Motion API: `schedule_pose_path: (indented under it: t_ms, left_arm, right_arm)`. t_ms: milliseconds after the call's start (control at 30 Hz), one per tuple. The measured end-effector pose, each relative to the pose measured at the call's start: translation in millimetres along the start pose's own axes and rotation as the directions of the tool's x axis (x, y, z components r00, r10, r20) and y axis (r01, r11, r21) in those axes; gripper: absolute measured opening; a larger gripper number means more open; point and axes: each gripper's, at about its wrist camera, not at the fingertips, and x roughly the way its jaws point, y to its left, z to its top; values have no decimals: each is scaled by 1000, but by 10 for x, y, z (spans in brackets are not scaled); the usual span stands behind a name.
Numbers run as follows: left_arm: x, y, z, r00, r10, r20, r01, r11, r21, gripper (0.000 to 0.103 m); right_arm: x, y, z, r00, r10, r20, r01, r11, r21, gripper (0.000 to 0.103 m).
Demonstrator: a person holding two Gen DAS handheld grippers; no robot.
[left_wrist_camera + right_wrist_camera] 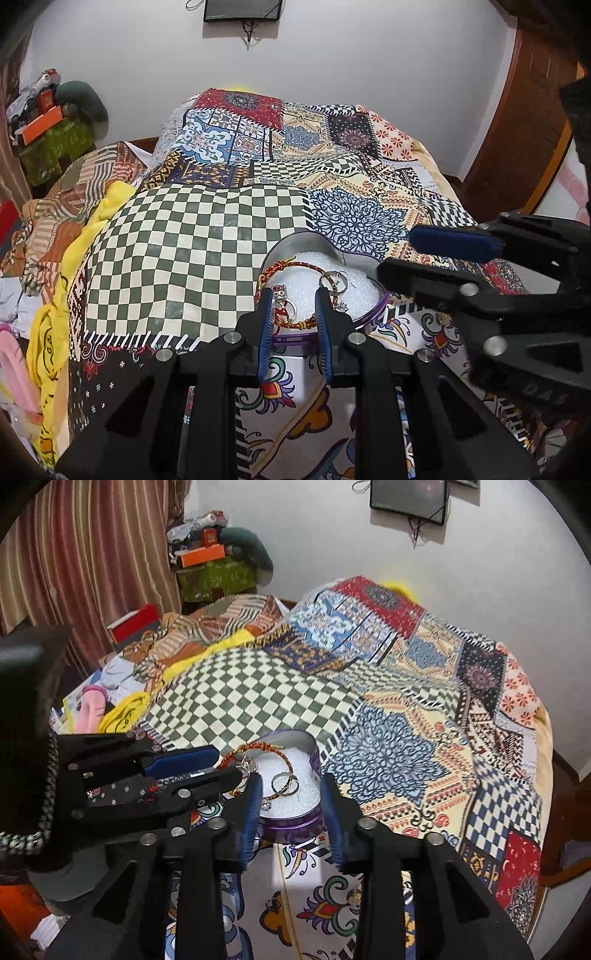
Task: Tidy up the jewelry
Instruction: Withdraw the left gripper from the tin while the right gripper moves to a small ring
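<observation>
Left wrist view gives me the quilt-covered bed, then the heart-shaped tin straight ahead of both tools. My left tool stands part-open astride the red braided bracelet; my right tool, part-open and empty, hovers above the rings.
</observation>
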Motion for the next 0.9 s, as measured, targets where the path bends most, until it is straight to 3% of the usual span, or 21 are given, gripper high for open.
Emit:
schedule_pose_path:
  t_ms: [267,400,533,900]
  left_arm:
    - [-272,-65,25,999,8,38,-8,1000,6,21]
    - [-452,-127,31,998,11,65,-12,1000,15,31]
    - [-624,-208,6,997,9,83,-12,999,34,31]
    - [-657,-390,-165,999,-12,39,9,998,59,32]
  right_arm:
    - [-308,-47,-19,998,-15,55,14,1000,27,31]
    - [-455,-64,-60,997,-30,78,27,999,41,31]
    - [-592,-129,-131,995,-35,89,28,997,69,31]
    - [-767,-389,-411,995,-67,76,55,988,147,31]
